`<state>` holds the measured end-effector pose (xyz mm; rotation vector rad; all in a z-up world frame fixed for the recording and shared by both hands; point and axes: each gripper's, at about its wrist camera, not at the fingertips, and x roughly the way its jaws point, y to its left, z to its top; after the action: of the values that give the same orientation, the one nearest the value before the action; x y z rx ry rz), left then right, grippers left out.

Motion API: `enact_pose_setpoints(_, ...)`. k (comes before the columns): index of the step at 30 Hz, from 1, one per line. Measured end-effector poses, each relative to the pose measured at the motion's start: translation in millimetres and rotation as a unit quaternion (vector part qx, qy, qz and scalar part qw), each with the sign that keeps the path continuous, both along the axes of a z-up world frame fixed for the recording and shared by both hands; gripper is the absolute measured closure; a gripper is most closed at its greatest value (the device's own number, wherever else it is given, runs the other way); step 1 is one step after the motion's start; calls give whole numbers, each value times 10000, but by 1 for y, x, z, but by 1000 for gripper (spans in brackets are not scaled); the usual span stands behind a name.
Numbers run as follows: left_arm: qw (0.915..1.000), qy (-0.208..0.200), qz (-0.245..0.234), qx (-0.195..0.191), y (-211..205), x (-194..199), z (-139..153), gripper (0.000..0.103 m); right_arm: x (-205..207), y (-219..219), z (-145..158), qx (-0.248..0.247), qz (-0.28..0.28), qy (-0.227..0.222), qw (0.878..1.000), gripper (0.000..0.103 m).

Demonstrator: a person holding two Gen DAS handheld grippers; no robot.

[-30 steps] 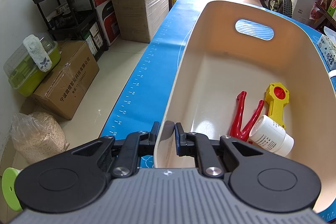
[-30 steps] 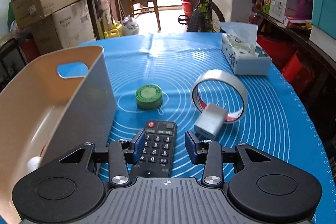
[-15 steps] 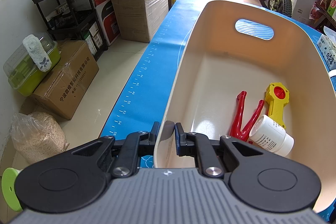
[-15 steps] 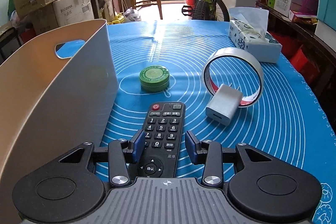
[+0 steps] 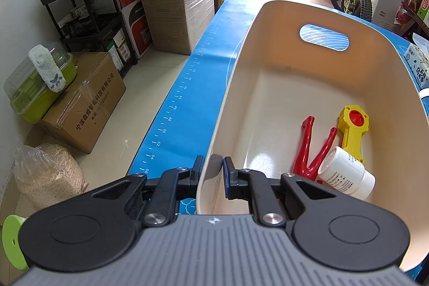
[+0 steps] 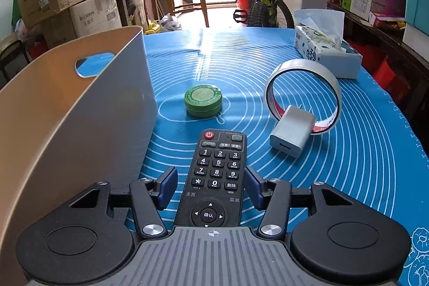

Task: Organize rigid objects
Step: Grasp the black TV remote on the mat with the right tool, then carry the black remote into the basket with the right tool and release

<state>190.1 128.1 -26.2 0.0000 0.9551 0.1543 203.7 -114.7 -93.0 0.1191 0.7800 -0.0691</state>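
Observation:
My left gripper (image 5: 211, 173) is shut on the near rim of a cream plastic bin (image 5: 268, 87), one finger outside and one inside. The bin holds a red clip (image 5: 308, 149), a yellow tool (image 5: 352, 127) and a white bottle (image 5: 346, 173). My right gripper (image 6: 211, 186) is open and straddles a black remote control (image 6: 218, 170) lying on the blue mat; the pads do not touch it. Beyond it lie a green round tin (image 6: 203, 100), a grey charger plug (image 6: 292, 134) and a tape roll (image 6: 304, 87). The bin's wall (image 6: 80, 111) stands left of the remote.
A tissue pack (image 6: 324, 52) lies at the mat's far right. The table's left edge (image 5: 171, 119) drops to a floor with cardboard boxes (image 5: 83, 103) and a shelf cart. A bicycle (image 6: 260, 1) and a chair stand behind the table.
My right gripper has moved forward and lower over the remote, so the remote now lies further between the open fingers. The left gripper and bin have not moved.

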Motion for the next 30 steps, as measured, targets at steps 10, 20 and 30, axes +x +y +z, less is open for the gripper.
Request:
enact_pose_setpoints(10, 10000, 1, 1, -8, 0, 0, 0, 87, 0, 1, -12, -49, -138, 165, 9998, 35)
enact_pose_setpoints(20, 10000, 3, -1, -23, 0, 1, 0, 87, -4, 5, -13, -119, -34, -40, 9999, 47)
enact_pose_setpoints(30, 10000, 6, -1, -25, 0, 1, 0, 87, -3, 14, -16, -528, 76, -72, 9986, 47)
